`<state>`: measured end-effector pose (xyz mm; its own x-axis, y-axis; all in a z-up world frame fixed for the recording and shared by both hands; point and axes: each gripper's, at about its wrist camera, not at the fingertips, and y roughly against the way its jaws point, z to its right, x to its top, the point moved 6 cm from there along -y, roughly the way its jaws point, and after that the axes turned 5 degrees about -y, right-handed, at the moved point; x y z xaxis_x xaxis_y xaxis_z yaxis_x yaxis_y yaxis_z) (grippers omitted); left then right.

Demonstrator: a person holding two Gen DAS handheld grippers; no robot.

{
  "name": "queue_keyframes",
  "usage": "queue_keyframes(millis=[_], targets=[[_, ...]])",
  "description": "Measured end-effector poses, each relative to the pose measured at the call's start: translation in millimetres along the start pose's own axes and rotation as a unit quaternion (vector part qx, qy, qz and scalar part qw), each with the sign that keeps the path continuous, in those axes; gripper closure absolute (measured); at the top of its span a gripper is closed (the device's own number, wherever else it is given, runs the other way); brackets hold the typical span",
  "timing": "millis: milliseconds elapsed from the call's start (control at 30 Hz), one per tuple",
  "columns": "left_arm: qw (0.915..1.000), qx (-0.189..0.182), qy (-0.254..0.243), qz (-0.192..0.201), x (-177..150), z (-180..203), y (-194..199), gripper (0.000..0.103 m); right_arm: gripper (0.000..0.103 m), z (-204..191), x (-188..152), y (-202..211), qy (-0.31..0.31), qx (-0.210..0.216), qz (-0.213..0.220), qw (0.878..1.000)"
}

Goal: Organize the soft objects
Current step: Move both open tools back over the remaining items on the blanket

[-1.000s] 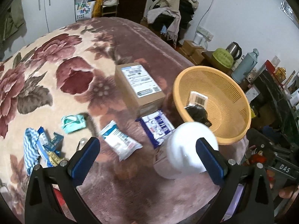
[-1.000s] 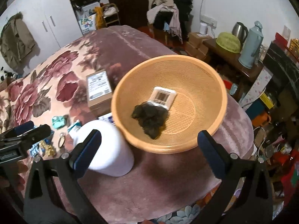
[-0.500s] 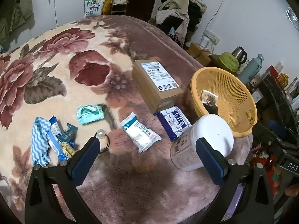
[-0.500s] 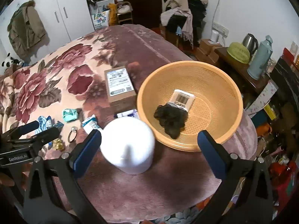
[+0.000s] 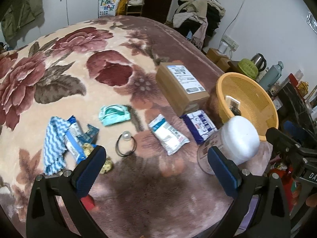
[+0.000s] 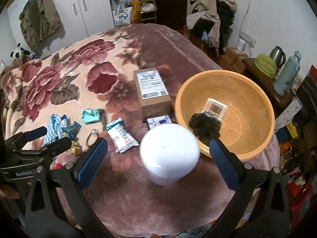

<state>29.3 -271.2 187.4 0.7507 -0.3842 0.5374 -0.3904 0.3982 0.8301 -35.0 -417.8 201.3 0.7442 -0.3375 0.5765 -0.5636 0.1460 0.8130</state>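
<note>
On the floral blanket lie a blue-white wavy cloth (image 5: 52,144), a mint pouch (image 5: 114,114), a black hair tie with a bead (image 5: 125,144), a white tissue pack (image 5: 168,137) and a navy tissue pack (image 5: 200,126). An orange basket (image 6: 255,107) holds a dark scrunchie (image 6: 205,127) and a white barcoded pack (image 6: 215,108). My left gripper (image 5: 156,164) is open and empty above the blanket's near edge. My right gripper (image 6: 158,154) is open and empty above a white-lidded jar (image 6: 169,156).
A cardboard box (image 5: 181,85) sits behind the tissue packs. Blue snack wrappers (image 5: 76,138) lie by the cloth. The white-lidded jar (image 5: 235,144) stands next to the basket (image 5: 221,85). A side table with a kettle and a thermos (image 6: 285,73) stands to the right.
Both grippers have drawn back and shifted left, away from the basket. More of the blanket and the small items shows now. Both stay open.
</note>
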Motion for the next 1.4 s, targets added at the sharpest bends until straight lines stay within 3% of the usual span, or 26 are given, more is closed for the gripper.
queue_keyframes(millis=[767, 1400], targets=[[0.9975, 0.033, 0.062, -0.011, -44.7, -98.2, 9.5, 0.001, 0.0, -93.0, -24.3, -17.7, 0.059, 0.039, -0.025, 0.997], [0.9937, 0.052, 0.094, -0.03, -81.6, -156.4, 1.8, 0.001, 0.0, -135.6, -46.8, -44.0, 0.081, 0.059, -0.056, 0.993]])
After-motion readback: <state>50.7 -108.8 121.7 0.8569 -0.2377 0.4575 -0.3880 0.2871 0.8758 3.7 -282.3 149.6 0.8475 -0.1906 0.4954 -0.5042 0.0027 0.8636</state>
